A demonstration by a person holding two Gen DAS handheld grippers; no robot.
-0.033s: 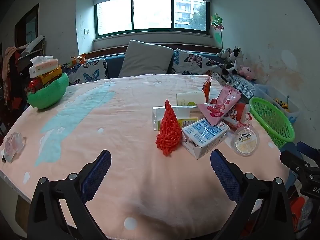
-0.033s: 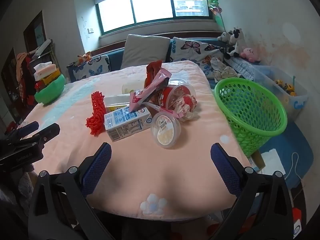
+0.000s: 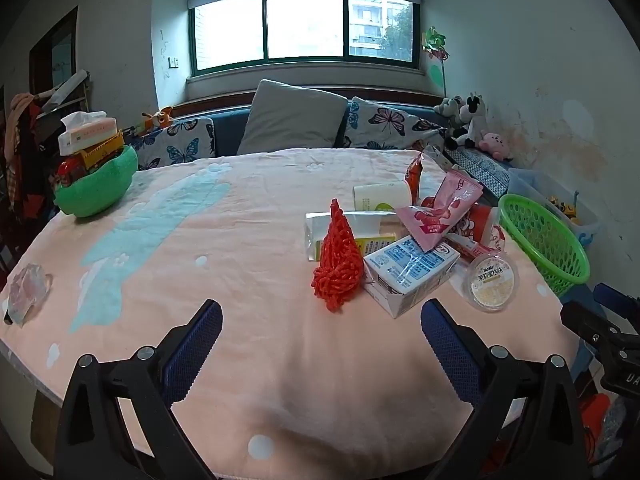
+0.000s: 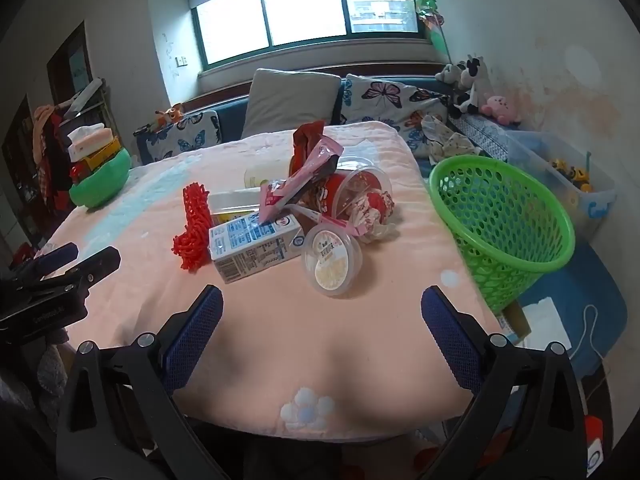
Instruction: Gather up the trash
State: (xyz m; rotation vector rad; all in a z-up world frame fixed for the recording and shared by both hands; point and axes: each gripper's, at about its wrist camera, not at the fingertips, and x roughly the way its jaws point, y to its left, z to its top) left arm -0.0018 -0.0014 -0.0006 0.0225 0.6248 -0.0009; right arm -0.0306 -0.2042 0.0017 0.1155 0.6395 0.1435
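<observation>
**Nothing moved yet: both grippers open, trash pile untouched**

No change to report: the earlier frames and the current ones match, same poses, same layout. Reads as the start of the task, nothing collected.

Left gripper (image 3: 320,340) jaws wide, nothing between them, hovering over the near edge of the table (image 3: 260,360), angled down toward the pile. Right gripper (image 4: 322,320) jaws also wide and empty, near the table's front edge, closer to the basket side.

Trash sits in one cluster on the pink-covered table, right of centre: red mesh net (image 3: 338,268) at the left of the pile, touching the milk carton (image 3: 412,276) lying on its side; round lidded pudding cup (image 3: 492,282) just beside the carton on the right; pink snack wrapper (image 3: 444,210) leaning on top of the carton; a clear plastic cup with red print (image 4: 360,192) on its side behind. More packaging behind, too overlapped to sort.

Green basket (image 4: 504,220) stands off the table's right edge, below table level, and looks empty. Likely the drop target.

Judgement: first pick still open. The pudding cup is nearest the right gripper and the basket, the easy first grab. The net is soft and may snag the carton.
</observation>
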